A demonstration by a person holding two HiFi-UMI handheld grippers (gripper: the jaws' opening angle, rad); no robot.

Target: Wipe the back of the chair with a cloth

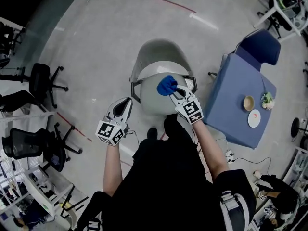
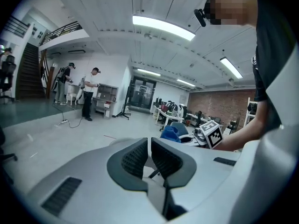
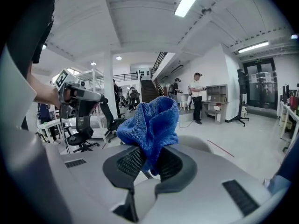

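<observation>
A grey shell chair [image 1: 159, 64] stands on the floor in front of me, its rounded back [image 1: 155, 96] nearest. My right gripper [image 1: 177, 91] is shut on a blue cloth [image 1: 167, 85], which bunches above the top of the chair back. In the right gripper view the blue cloth [image 3: 152, 125] sticks up from between the pads. My left gripper [image 1: 127, 102] hangs to the left of the chair back, jaws together with nothing between them. From the left gripper view I see the cloth [image 2: 171, 133] and the right gripper's marker cube [image 2: 211, 134] beyond the closed left gripper [image 2: 150, 146].
A blue-covered table [image 1: 238, 100] with a bowl [image 1: 249, 103], a plate [image 1: 254, 118] and flowers stands at the right, a blue chair [image 1: 260, 45] behind it. Black office chairs [image 1: 42, 83] stand at the left. Cables lie on the floor. Two people [image 2: 88, 93] stand far off.
</observation>
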